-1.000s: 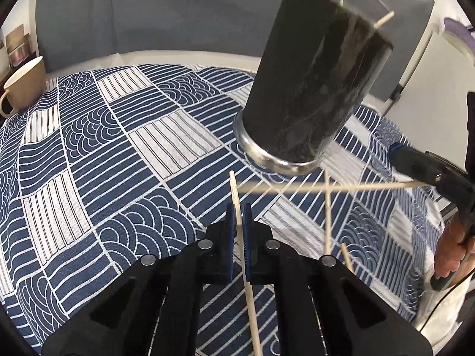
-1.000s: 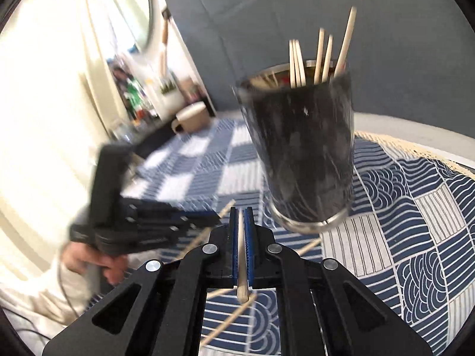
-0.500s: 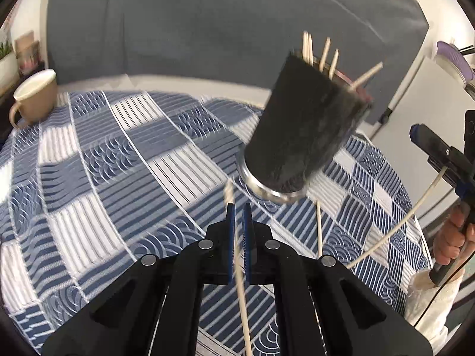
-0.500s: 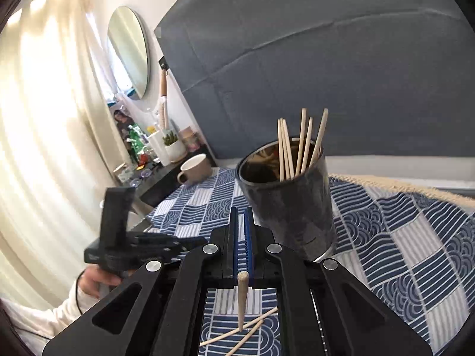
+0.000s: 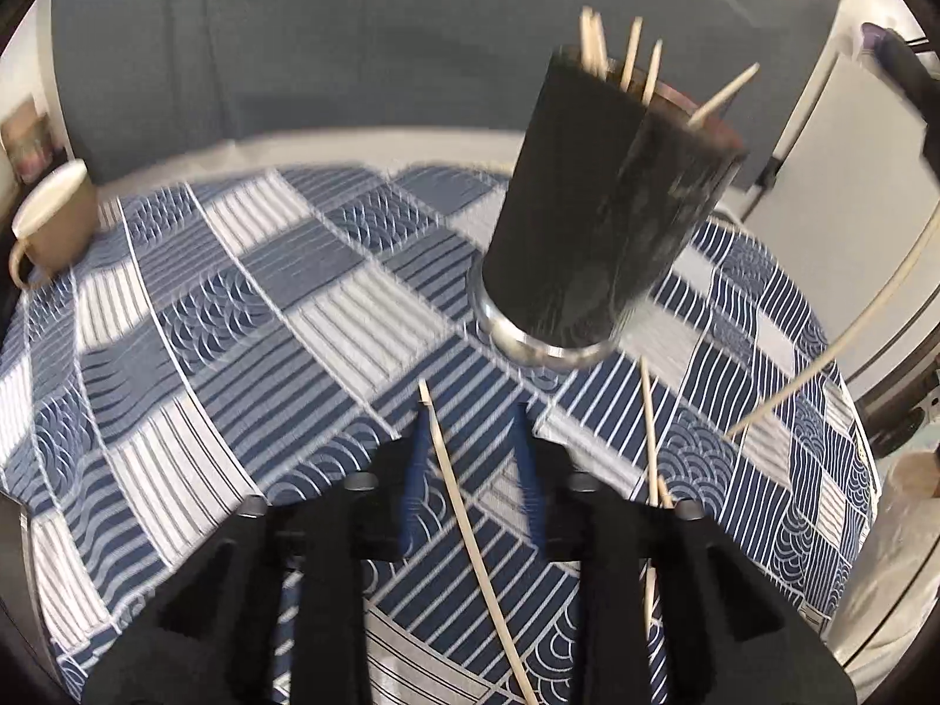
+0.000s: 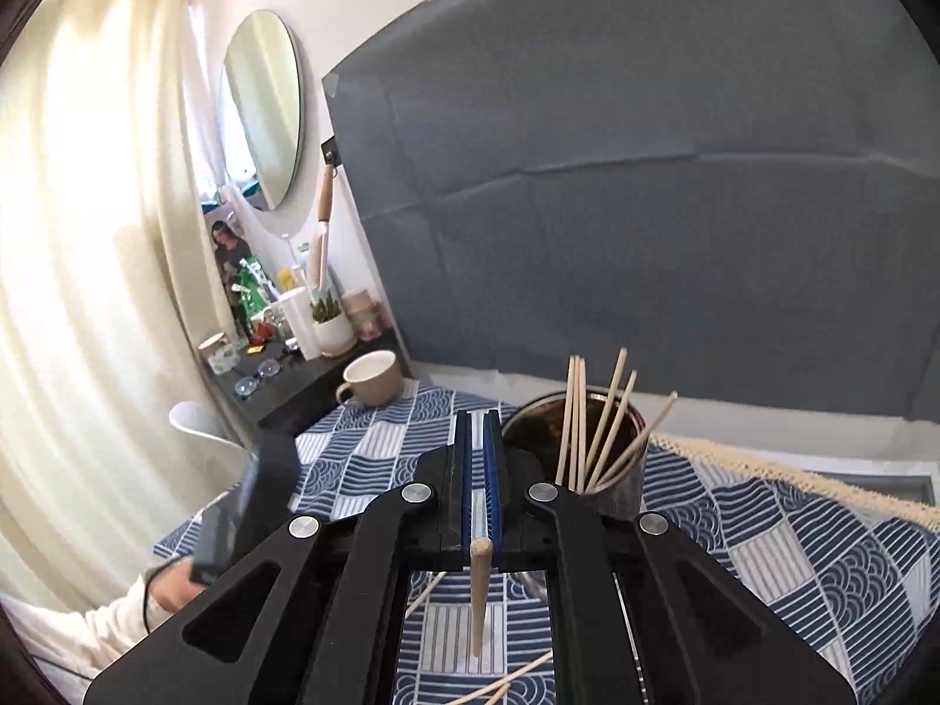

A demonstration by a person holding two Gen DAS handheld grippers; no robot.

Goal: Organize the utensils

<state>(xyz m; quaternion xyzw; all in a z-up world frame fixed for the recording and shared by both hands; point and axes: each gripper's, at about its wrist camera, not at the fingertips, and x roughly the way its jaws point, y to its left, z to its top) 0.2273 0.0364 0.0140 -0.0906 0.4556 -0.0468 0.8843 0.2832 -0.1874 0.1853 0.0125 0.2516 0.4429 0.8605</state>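
Observation:
A black cylindrical holder (image 5: pixel 605 217) with a steel base stands on the blue patterned cloth (image 5: pixel 235 317) and holds several wooden chopsticks (image 5: pixel 631 53). My left gripper (image 5: pixel 473 440) is open, its jaws apart around a chopstick (image 5: pixel 464 505) that lies loose between them. Two more chopsticks (image 5: pixel 649 440) lie to its right. My right gripper (image 6: pixel 480 458) is shut on a chopstick (image 6: pixel 479 593) that hangs down, raised beside the holder (image 6: pixel 587 458). That chopstick also shows in the left wrist view (image 5: pixel 846 341) at the right.
A beige mug (image 5: pixel 56 223) stands at the cloth's far left edge, also in the right wrist view (image 6: pixel 370 379). A dark side shelf with bottles and a plant pot (image 6: pixel 332 323) is beyond it. A grey backdrop (image 6: pixel 646 205) hangs behind the table.
My left gripper has opened and let go of its chopstick. My right gripper has risen with its chopstick to above the holder's rim height.

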